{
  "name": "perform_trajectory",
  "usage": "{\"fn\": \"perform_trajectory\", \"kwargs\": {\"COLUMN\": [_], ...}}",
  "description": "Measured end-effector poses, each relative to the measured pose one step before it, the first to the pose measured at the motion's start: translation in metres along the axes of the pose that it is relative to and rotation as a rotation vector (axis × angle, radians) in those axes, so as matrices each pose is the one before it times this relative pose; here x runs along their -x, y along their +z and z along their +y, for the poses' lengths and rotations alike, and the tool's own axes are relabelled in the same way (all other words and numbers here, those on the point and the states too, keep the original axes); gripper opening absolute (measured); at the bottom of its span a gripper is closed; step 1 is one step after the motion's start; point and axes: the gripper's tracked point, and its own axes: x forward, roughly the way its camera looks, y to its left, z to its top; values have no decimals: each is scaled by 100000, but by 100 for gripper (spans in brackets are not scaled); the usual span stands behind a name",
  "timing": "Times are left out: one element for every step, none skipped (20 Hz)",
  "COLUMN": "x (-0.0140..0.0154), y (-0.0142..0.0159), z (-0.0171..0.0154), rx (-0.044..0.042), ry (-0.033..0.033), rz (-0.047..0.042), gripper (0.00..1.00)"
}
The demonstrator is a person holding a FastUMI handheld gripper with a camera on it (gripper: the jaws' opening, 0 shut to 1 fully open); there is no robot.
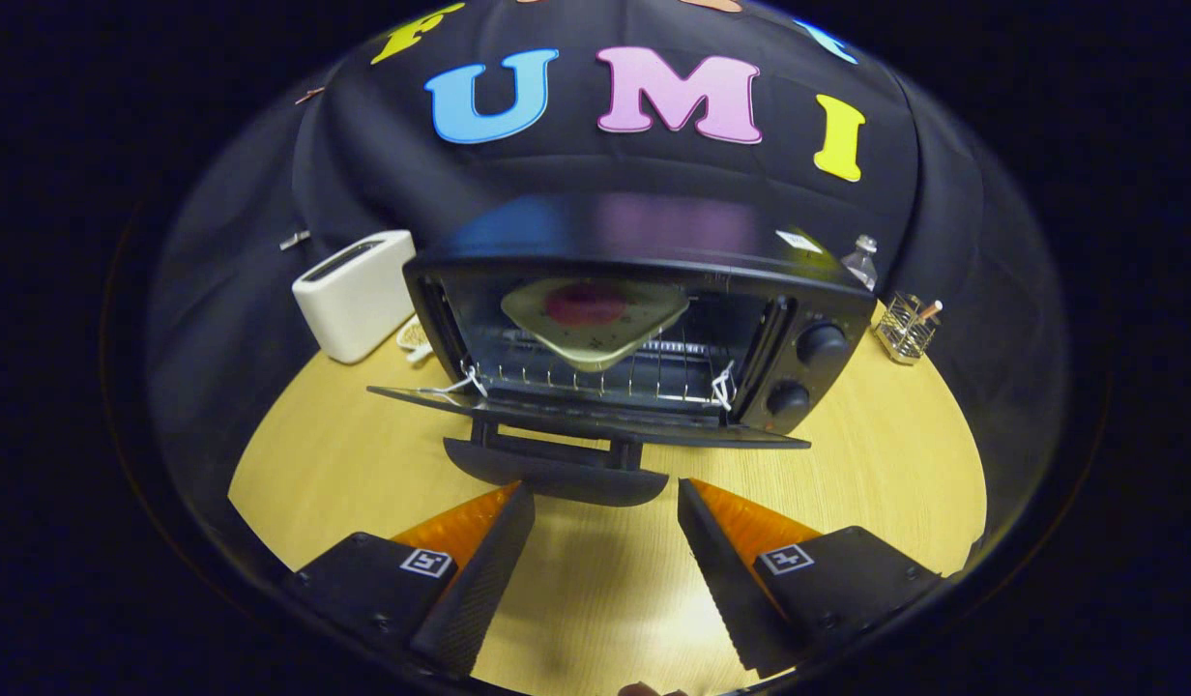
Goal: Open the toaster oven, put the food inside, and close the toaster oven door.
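The claw hangs over the wooden table with its two fingers spread wide apart and nothing between them; their tips sit just short of the handle of the toaster oven's door, without touching it. The toaster oven stands straight ahead, its door dropped fully open and seen almost edge-on, so the glass is hard to make out. Inside, on the wire rack, rests a pale plate carrying a reddish piece of food; the dim interior blurs it, and what kind of food it is cannot be told. Two knobs sit on the oven's right panel. To the oven's left stands a white toaster, its cord partly hidden behind the oven. To the right, a small bottle peeks from behind the oven's corner beside a wire holder.
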Motion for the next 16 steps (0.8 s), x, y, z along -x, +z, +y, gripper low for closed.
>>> {"fn": "perform_trajectory", "kwargs": {"x": [160, 377, 686, 879, 832, 264, 704, 893, 1087, 959, 993, 1054, 930, 1011, 951, 897], "y": [850, 774, 866, 1081, 1134, 1062, 1083, 987, 874, 928, 1118, 1136, 1087, 1129, 1247, 1377], "z": [14, 46, 343, 311, 197, -217, -286, -462, -621, -566, -609, -663, -833, -820, -721, -822], "rx": [739, 614, -173, -609, -361, -447, 16, 593, 374, -295, -683, -880, -970, -1279, -971, -513], "ry": [-523, -418, 332, 485, 273, -111, -100, -781, -1250, -1105, -976, -910, -1235, -1064, -759, -1345], "rz": [-1624, -1625, -2348, -3165, -3550, -3973, -3722, -3460, -3268, -3168, -3185, -2969, -2402, -1693, -1989, -2222], "gripper": [98, 98, 98, 98, 98, 98, 98, 97, 97, 98, 97, 97, 98, 97, 97, 97]}}
